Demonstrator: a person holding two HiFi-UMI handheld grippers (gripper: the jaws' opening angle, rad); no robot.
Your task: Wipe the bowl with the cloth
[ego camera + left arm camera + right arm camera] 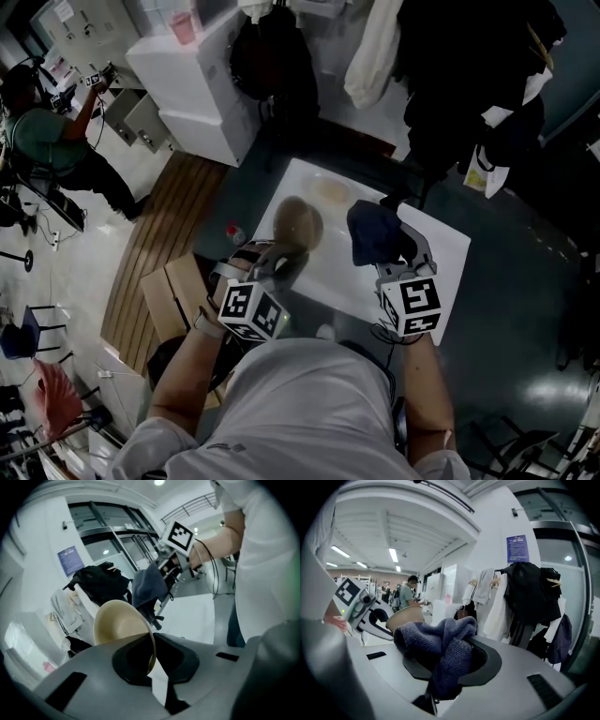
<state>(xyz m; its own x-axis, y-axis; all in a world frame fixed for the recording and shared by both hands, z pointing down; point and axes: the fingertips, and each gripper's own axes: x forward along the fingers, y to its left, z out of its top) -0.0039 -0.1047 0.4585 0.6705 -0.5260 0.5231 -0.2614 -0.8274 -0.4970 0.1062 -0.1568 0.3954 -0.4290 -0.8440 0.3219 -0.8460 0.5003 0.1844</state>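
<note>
Jutting from the left hand-held gripper [152,665] — the bowl [117,623].

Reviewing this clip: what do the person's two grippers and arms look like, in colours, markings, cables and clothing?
The left gripper and right gripper both have smooth pale grey bodies with dark linings around the jaws. Each carries a white cube printed with black square markers. A thin dark cable hangs by the right wrist. The person wears a white short-sleeved shirt, leaving the forearms bare.

One bowl [298,223], one cloth [370,232], two tongs [281,255] [396,246].
</note>
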